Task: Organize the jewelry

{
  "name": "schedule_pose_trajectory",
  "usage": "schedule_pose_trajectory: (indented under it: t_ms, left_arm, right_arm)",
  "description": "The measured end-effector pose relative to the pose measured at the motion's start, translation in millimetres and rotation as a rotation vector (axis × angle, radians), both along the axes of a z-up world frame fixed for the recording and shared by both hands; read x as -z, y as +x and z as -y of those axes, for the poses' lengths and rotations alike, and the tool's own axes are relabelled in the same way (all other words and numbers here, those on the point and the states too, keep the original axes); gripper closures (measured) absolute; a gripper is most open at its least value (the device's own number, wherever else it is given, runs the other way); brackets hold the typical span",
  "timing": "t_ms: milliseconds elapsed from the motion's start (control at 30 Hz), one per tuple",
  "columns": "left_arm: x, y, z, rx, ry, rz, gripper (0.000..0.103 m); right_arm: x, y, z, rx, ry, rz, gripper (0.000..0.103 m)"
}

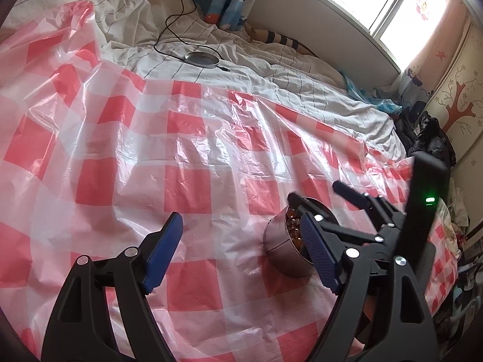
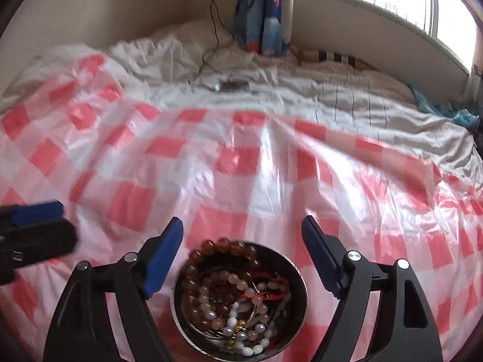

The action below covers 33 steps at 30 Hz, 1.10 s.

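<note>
Bed (image 1: 302,96) under red-checked plastic sheet (image 1: 187,157), sunlit window (image 1: 389,3), both grippers' fingers (image 2: 164,256) spread wide, empty.

A bed (image 1: 271,69) with rumpled white sheets fills the room ahead of the tongs, a red-checked plastic sheet (image 1: 187,157) spread beneath them. Far right, a bright window (image 1: 392,3) pours daylight over cream walls (image 2: 105,6).

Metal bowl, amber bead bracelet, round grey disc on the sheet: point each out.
metal bowl (image 1: 276,239), left wrist view, on its outer side wall.
amber bead bracelet (image 2: 222,246), right wrist view, on the beads over the far rim.
round grey disc (image 1: 201,59), left wrist view, on its top face.
</note>
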State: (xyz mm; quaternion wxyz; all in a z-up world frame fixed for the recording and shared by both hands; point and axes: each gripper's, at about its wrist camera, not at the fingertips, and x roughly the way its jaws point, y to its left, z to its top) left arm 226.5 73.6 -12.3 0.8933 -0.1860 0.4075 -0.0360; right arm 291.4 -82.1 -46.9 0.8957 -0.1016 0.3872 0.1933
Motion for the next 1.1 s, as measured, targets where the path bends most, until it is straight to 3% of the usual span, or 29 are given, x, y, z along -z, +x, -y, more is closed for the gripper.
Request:
schedule_pose_trajectory:
  t_ms: [167, 300, 400, 533, 633, 800, 1100]
  left_arm:
    - [-5, -2, 2, 0.011, 0.001, 0.01, 0.025]
    - [-7, -10, 10, 0.025, 0.041, 0.008, 0.024]
    - [-9, -21, 21, 0.03, 0.089, 0.014, 0.02]
    - [-12, -42, 42, 0.029, 0.174, 0.035, 0.014]
    - [-14, -63, 59, 0.023, 0.23, 0.059, 0.008]
    - [-14, -91, 76, 0.016, 0.281, 0.071, 0.008]
    - [-14, -132, 74, -0.051, 0.347, 0.074, 0.008]
  right_arm:
    - [9, -5, 16, 0.046, -0.102, -0.03, 0.026]
    - [-10, -24, 49, 0.091, 0.05, -0.025, 0.026]
    - [-27, -51, 81, 0.106, 0.241, -0.03, 0.022]
    - [-37, -102, 110, 0.129, 0.321, -0.013, 0.021]
    - [-42, -137, 122, 0.153, 0.301, 0.018, 0.013]
    - [-41, -181, 122, 0.17, 0.212, 0.051, 0.011]
    - [-41, -193, 98, 0.142, 0.178, 0.036, 0.008]
